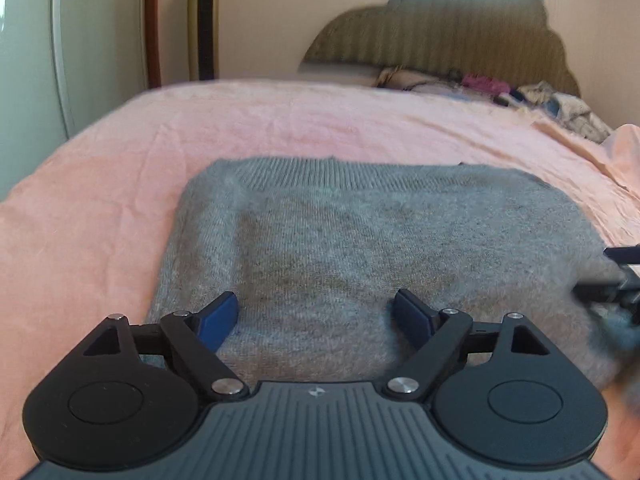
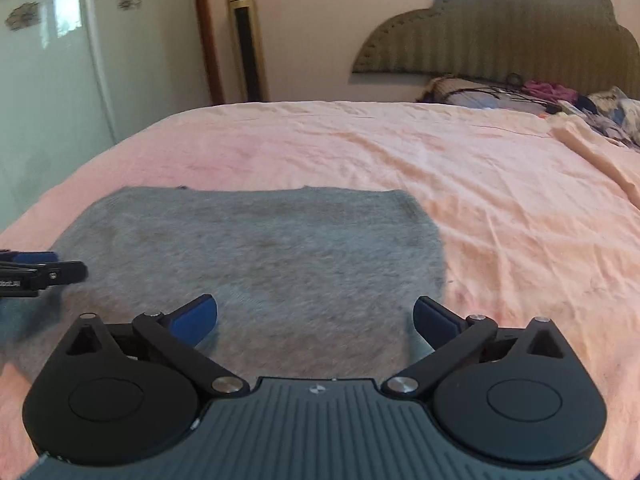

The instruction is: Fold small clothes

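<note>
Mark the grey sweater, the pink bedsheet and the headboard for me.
grey sweater (image 1: 360, 240), left wrist view, middle of the knit body.
pink bedsheet (image 2: 500, 200), right wrist view, bare stretch right of the sweater.
headboard (image 2: 520, 32), right wrist view, striped upholstered panel.

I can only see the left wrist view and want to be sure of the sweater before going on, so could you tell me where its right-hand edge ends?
Observer: In the right wrist view the grey sweater ends in a clear right-hand edge, with bare pink bedsheet beyond it.
Operator: Thank you. Is the right gripper holding any of the fabric?
Observer: No. The right gripper has its jaws wide apart above the sweater's near right part, with nothing clamped between them.
Operator: And is anything on the sheet to the right of the sweater?
Observer: Nothing nearby. The only other things are a heap of clothes far off by the headboard.
</note>
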Motion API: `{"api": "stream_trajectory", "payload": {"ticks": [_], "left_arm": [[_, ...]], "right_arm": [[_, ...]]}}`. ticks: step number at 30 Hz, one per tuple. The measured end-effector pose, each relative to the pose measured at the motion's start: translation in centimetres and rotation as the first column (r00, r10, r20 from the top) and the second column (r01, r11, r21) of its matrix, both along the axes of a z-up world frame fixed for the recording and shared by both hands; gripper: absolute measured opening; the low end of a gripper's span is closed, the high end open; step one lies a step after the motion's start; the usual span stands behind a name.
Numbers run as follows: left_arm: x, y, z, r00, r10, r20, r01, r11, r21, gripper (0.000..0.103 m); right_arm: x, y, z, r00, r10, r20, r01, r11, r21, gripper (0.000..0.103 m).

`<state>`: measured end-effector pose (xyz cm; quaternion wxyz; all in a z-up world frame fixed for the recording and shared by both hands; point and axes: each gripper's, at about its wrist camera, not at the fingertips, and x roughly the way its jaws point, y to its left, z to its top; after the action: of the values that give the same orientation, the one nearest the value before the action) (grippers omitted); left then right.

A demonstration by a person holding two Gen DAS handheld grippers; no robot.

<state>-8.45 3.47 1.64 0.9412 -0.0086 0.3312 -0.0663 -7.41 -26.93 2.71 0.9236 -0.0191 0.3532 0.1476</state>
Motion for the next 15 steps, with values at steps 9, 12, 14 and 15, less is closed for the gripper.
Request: {"api": "stream_trajectory", "payload": {"ticks": [9,12,14,15], "left_arm": [[-5.0,-0.2,2.3,0.999,0.006,-0.041,-0.008,0.999,-0.039,0.086],[-6.0,-2.2,-0.1,0.999,-0.034,-0.036,0.038,0.995,0.095,0.088],[-6.1,-1.9,0.4,0.998,-0.031,-0.055,0.036,0.996,0.086,0.088],[-6.1,-1.5,0.9,0.997,-0.023,-0.067,0.028,0.997,0.077,0.088]], "right_arm": [[-3.1,-3.2,2.0,0.998,-0.058,0.011,0.058,0.998,0.040,0.103],[-4.4,-1.3,0.8,1.000,0.014,-0.011,-0.014,1.000,-0.009,0.103],[-5.1,-0.5,-1.3,0.997,0.068,-0.021,-0.070,0.995,-0.074,0.103],[-5.3,-0.8,-1.6,0.997,0.079,-0.017,-0.080,0.995,-0.062,0.103]]}}
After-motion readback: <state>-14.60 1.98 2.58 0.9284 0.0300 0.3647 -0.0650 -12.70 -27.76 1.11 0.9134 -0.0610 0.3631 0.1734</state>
